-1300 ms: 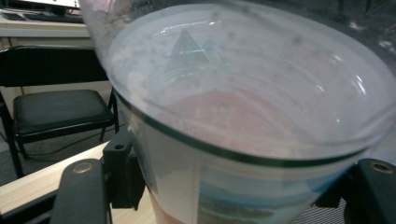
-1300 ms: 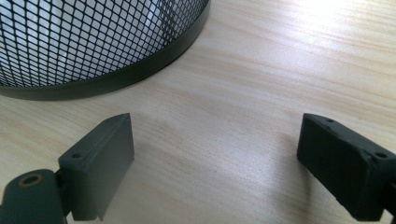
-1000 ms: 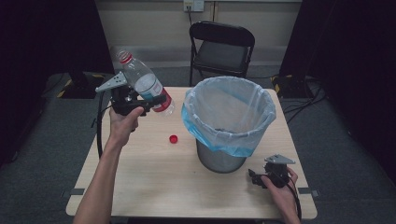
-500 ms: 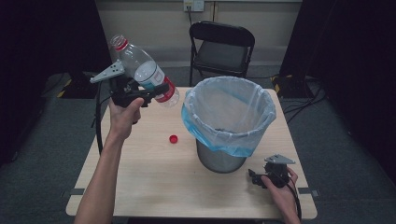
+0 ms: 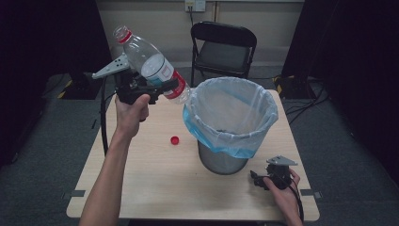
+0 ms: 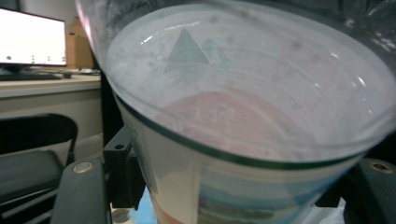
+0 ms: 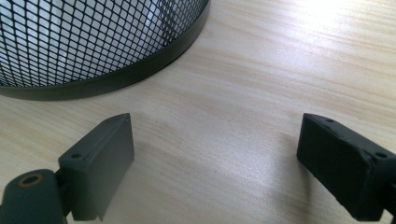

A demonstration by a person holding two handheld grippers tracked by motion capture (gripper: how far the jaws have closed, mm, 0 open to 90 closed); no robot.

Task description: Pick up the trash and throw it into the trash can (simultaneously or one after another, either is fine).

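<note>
- The left gripper (image 5: pixel 165 89) is clamped on the labelled middle of the plastic bottle (image 5: pixel 151 66), which is held in the air, tilted, open neck up and away from the bin (image 5: pixel 230 123).
- The base of the bottle is just beside the blue-lined rim.
- Carry the bottle over the middle of the opening before releasing; a drop at the rim may bounce out.
- The right gripper (image 7: pixel 215 161) rests on the table (image 5: pixel 155 188), jaws apart and empty.
- The red cap (image 5: pixel 175 140) lies on the table near the bin.
</note>
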